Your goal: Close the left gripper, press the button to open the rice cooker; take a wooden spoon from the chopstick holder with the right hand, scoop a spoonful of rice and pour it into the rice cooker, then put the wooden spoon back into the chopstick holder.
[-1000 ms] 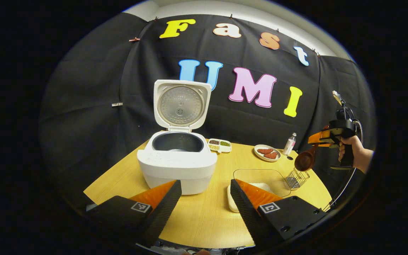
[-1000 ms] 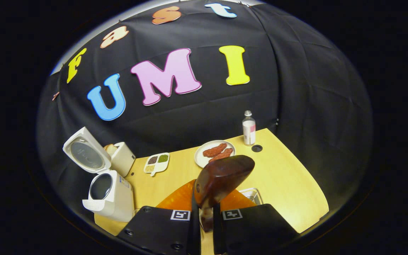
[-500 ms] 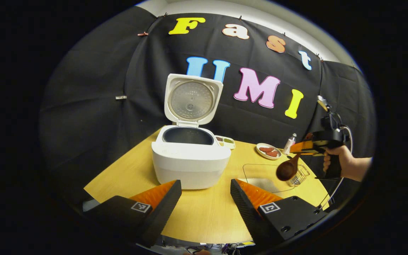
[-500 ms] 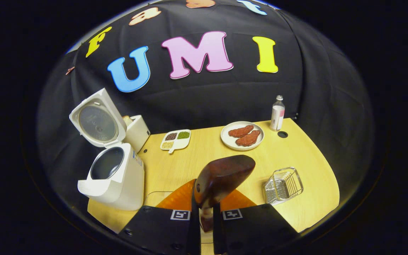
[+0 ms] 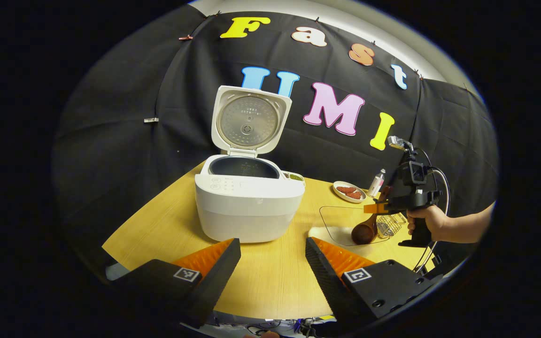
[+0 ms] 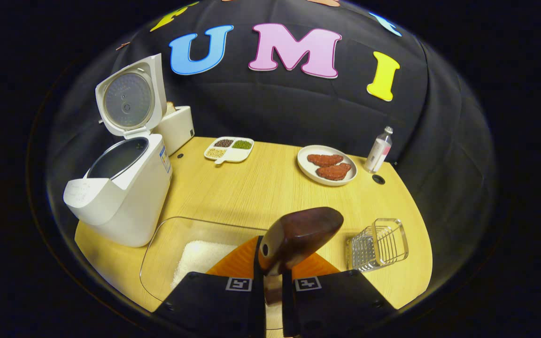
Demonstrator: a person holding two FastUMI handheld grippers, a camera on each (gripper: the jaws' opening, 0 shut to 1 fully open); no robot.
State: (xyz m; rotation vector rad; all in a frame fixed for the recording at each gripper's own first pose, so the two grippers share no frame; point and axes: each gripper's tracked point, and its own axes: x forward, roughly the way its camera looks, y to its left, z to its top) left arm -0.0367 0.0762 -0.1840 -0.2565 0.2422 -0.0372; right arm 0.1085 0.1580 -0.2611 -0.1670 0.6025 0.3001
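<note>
Wooden desk [image 6: 261, 188] against the black cloth wall carries everything.

Right gripper [image 6: 273, 293]: fingers clenched on the handle of the wooden spoon [image 6: 298, 232], both pressing it. Spoon bowl points forward and up from the fingers, over the near edge of the desk. In the left gripper view the right gripper [image 5: 377, 208] is held by a hand [image 5: 424, 220] at the right side of the desk, and the spoon [image 5: 363, 231] hangs bowl-down over the clear rice container [image 5: 345, 227]; whether the bowl touches the rice cannot be told.

Left gripper [image 5: 273, 263]: fingers released, wide apart, grasping nothing, over the near edge of the desk in front of the rice cooker [image 5: 247, 202].

Rice container [image 6: 176, 253]: clear, at the near edge of the desk just below the right gripper, with white rice [image 6: 202, 258] heaped in it.

Chopstick holder [image 6: 377, 244]: wire basket just right of the container, near the desk's right edge.

Rice cooker [image 6: 120, 188]: white, at the left edge of the desk, lid [image 6: 132, 96] upright and open, dark inner pot [image 6: 115, 157] exposed. A white box [image 6: 176, 126] stands behind it at the back left corner.

Back edge of desk: divided dish [image 6: 229, 149] with small portions, plate [image 6: 327, 165] with two reddish pieces, small bottle [image 6: 377, 150] near the back right corner.
</note>
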